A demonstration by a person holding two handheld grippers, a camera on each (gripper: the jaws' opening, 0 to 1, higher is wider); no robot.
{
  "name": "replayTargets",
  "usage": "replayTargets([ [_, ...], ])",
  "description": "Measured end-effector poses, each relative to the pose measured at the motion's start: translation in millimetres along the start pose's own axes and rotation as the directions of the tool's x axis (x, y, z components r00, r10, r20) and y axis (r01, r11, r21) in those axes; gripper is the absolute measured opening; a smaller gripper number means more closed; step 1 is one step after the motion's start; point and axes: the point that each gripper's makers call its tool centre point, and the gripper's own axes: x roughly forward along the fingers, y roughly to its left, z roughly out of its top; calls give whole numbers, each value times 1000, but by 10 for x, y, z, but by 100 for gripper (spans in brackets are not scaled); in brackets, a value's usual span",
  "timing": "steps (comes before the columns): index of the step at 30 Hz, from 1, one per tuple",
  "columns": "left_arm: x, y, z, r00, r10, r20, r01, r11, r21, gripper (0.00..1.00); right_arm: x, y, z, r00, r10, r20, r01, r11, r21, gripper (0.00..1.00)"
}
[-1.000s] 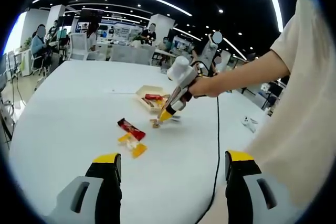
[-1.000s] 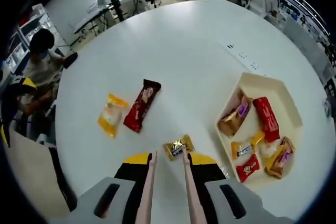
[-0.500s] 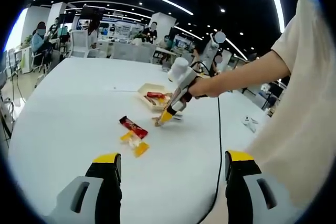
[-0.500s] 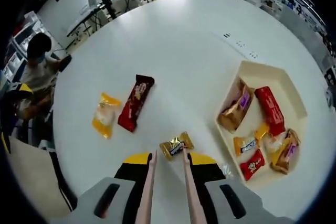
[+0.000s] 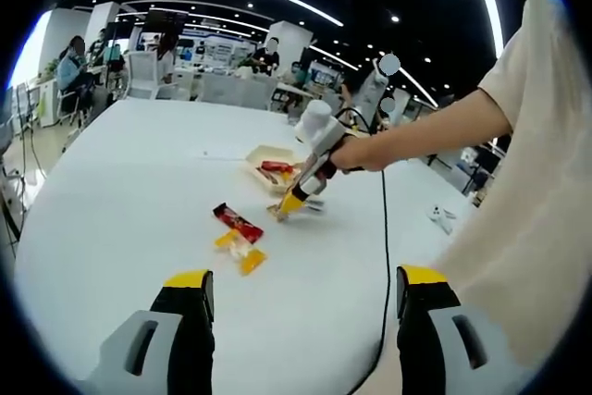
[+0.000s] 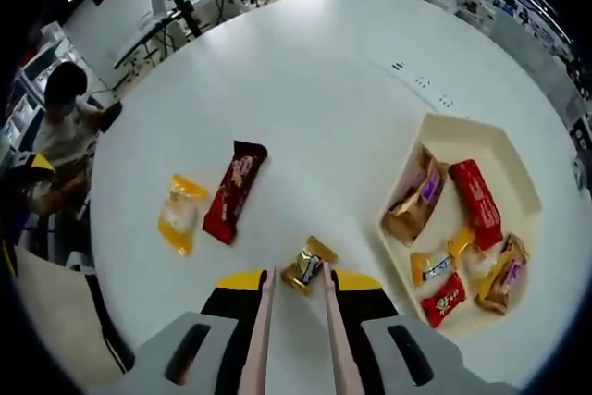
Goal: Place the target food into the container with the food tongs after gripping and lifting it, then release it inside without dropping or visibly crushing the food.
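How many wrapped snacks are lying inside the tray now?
6 in the tray: brown-purple one, red bar, orange-and-white one, small red one, pale one, brown one. More may hide underneath.

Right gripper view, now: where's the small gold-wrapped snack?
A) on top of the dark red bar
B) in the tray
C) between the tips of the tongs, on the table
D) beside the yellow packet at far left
C: the gold-wrapped snack lies tilted between the tips of the tongs on the white table, apart from the tray, the yellow packet and the dark red bar.
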Motion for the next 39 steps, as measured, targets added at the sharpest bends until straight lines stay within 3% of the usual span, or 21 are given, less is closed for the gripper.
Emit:
replayTargets([
  [12,-56,22,-60,1000,23,-6,-23,1000,-17,80,106,-3,91,999,-32,15,32,999,-16,26],
  [15,-62,14,-73,1000,27,-9,-27,999,-20,80,129,-6,74,999,-45,6,45,996,-72,26],
  [21,-57,-18,-83,1000,29,-10,-29,999,-22,80,111,-6,75,999,-40,17,42,996,-75,26],
  [30,-53,-47,-80,999,32,-7,-32,999,-24,80,124,1,60,998,-52,24,55,988,-147,26],
  [39,-64,-86,-98,999,31,-9,-31,999,-20,80,121,8,48,991,-100,87,112,982,-153,25],
])
